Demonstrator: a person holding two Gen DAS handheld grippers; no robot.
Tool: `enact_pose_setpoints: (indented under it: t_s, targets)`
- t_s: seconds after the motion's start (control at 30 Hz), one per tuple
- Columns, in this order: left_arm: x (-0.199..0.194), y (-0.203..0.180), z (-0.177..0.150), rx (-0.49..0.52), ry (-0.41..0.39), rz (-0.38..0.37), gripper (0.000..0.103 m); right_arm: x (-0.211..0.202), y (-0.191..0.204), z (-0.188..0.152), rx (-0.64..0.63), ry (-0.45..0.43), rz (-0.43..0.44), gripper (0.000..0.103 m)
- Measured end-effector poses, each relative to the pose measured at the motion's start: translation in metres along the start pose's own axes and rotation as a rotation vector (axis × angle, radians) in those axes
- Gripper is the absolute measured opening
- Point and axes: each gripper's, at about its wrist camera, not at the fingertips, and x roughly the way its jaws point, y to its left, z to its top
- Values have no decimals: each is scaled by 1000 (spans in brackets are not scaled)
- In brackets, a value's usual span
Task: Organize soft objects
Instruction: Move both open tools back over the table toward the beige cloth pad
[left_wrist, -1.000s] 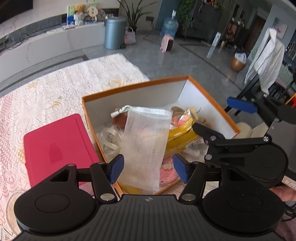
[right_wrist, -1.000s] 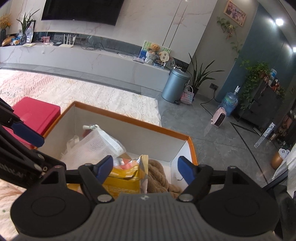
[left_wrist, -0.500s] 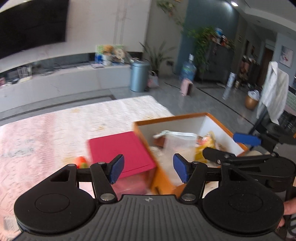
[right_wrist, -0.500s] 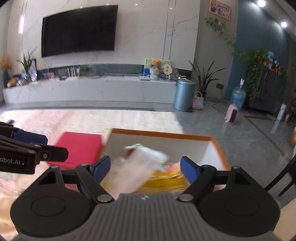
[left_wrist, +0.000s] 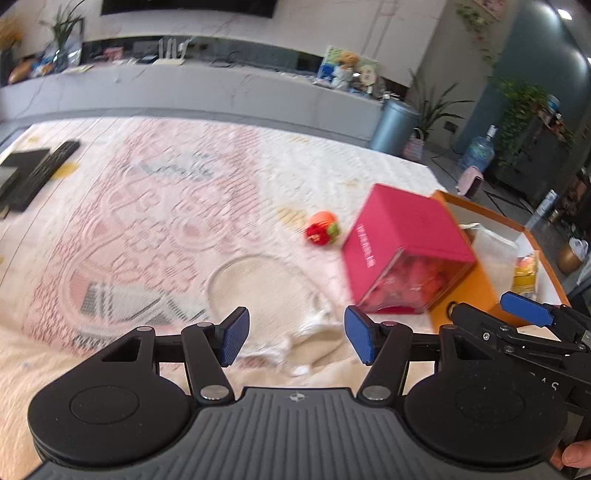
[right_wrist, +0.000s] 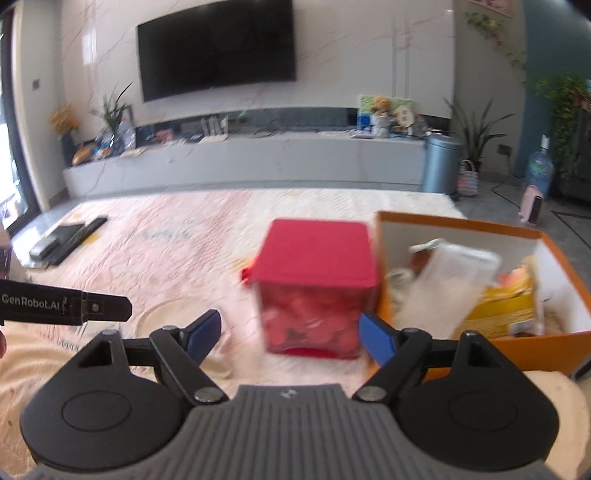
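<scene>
Both grippers are empty. The left gripper (left_wrist: 295, 341), fingers apart, hovers over white fabric (left_wrist: 314, 332) on the lace cloth (left_wrist: 147, 206). The right gripper (right_wrist: 290, 334) has nothing between its fingers. The small red-orange plush (left_wrist: 322, 228) lies at one o'clock from the left fingers, nearer that hand, its long axis unclear; the orange box (right_wrist: 554, 339) lies farther, at two o'clock.

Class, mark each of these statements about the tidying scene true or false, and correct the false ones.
1. The red-lidded box stands beside the orange box, outside it. True.
2. The left gripper holds the small strawberry toy. False: it is open and empty; the toy lies on the cloth.
3. The orange box is empty. False: a mesh pouch and a yellow packet lie inside.
4. The right gripper holds nothing. True.
</scene>
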Motion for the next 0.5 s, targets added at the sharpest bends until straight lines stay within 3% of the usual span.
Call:
enact_pose_setpoints:
  t_s: [0.2,0.33,0.5]
  targets:
    - [-1,47,-21,-68,57,-4,70,28,28,-8,-50,66,38,64]
    - [11,56,-25,-97,77,-18,69,48,43,-14,-74,128,65,53]
    - [34,59,-23,-118,87,-20,69,74,49,-15,-66,191,90,48]
